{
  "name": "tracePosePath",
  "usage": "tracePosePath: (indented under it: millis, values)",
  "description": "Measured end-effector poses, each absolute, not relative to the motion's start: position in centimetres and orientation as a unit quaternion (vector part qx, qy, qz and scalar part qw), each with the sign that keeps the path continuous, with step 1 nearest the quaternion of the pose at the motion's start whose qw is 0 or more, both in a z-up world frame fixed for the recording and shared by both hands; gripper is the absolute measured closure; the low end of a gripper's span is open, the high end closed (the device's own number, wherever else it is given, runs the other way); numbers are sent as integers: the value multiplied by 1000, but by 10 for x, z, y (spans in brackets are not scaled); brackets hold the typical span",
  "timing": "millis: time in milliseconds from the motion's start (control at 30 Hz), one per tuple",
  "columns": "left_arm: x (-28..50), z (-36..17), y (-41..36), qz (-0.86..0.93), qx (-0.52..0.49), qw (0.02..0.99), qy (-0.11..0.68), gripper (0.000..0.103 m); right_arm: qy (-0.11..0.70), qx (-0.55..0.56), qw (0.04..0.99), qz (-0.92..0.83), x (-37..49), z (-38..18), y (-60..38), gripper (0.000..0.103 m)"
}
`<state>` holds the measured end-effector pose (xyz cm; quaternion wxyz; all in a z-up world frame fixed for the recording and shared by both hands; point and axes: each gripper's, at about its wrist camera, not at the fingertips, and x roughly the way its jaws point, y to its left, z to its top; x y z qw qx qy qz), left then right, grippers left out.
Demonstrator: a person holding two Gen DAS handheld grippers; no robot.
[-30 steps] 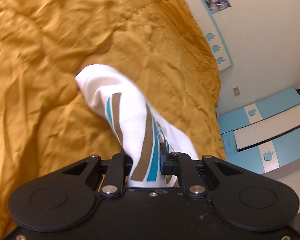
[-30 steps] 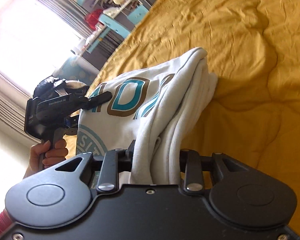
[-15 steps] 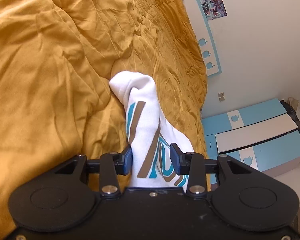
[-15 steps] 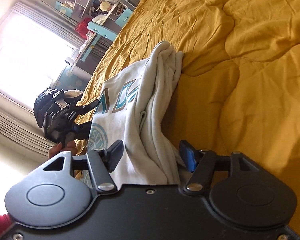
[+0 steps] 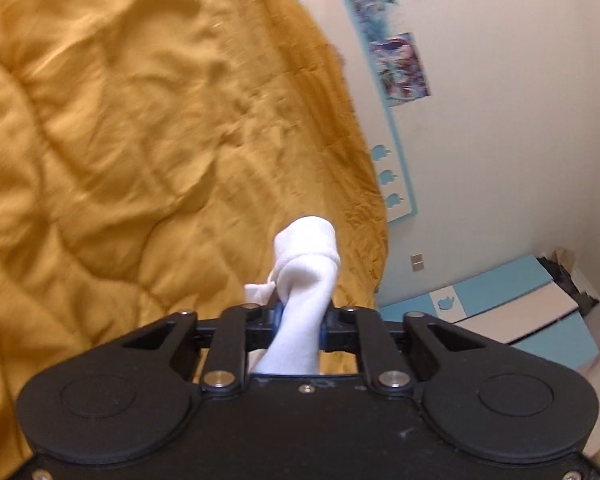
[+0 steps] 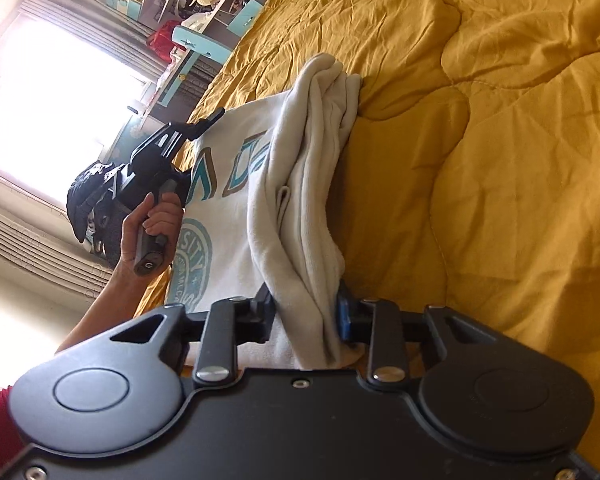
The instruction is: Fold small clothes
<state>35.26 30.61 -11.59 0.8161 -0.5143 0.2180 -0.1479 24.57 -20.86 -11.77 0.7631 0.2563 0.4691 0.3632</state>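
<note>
White sweatshirt (image 6: pixel 236 216), folded, lies on the yellow duvet (image 6: pixel 500 140). Right gripper (image 6: pixel 306 316) just closed, pinching the bunched near edge. Left gripper (image 5: pixel 300 320) just closed too, clamped on a white fold above the duvet.

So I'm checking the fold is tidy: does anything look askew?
Yes. The shirt is bunched: its folded edge stands in loose, uneven layers on the bedspread. Both grippers have just been closing; the right gripper pinches that thick wad, the left gripper a twisted end.
</note>
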Motion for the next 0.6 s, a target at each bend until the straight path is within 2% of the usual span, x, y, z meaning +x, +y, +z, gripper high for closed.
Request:
tracePosePath:
  millis: [67, 133, 233, 333, 400, 467, 600]
  values:
    - [349, -99, 299, -155, -448, 859, 196, 95, 463, 245, 771, 362, 240, -112, -208, 80]
    - [360, -101, 299, -131, -425, 867, 224, 95, 480, 229, 775, 341, 240, -118, -204, 80]
    - [376, -121, 307, -88, -413, 861, 284, 94, 493, 261, 762, 329, 247, -137, -207, 79]
    - [373, -136, 319, -82, -445, 840, 298, 86, 492, 302, 746, 331, 246, -146, -219, 75]
    - [361, -130, 326, -71, -456, 839, 289, 73, 490, 295, 750, 331, 242, -140, -222, 69]
    - [342, -109, 331, -56, -434, 855, 277, 72, 484, 279, 765, 322, 239, -127, -224, 61]
    - [272, -59, 331, -48, -371, 905, 201, 66, 390, 234, 842, 289, 249, -86, -220, 51]
